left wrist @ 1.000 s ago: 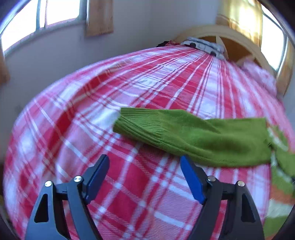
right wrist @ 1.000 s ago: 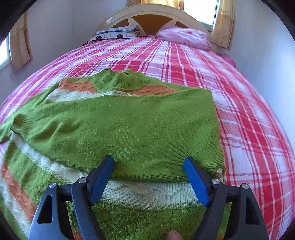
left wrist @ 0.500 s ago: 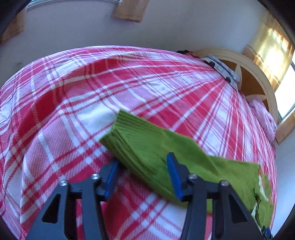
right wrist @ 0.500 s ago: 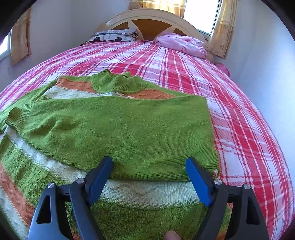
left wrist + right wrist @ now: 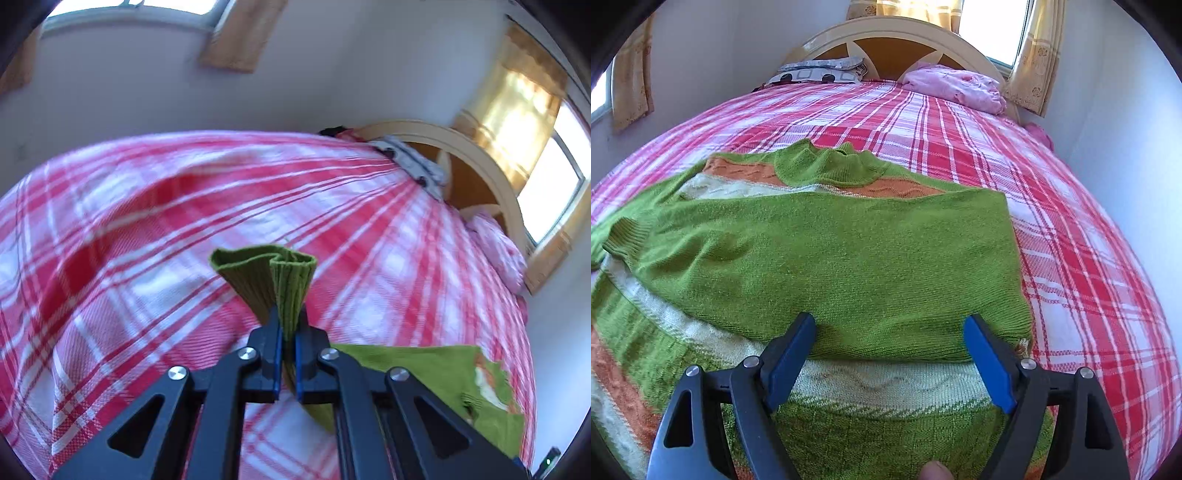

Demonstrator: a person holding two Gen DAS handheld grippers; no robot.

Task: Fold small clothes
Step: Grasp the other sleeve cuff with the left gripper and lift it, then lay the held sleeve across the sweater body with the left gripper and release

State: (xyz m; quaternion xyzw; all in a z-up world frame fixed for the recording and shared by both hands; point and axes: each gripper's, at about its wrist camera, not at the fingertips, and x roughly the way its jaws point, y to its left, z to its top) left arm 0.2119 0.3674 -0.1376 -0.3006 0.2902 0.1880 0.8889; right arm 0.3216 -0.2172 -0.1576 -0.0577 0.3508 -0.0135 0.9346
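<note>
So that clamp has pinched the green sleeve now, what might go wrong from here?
The left gripper holds only the ribbed cuff, bunched between its pads, so the knit might slip out or stretch as it is carried over. The right gripper is open above the sweater and pins nothing, so a pull on the sleeve could drag the body and disturb the sleeve already folded across it.
</note>
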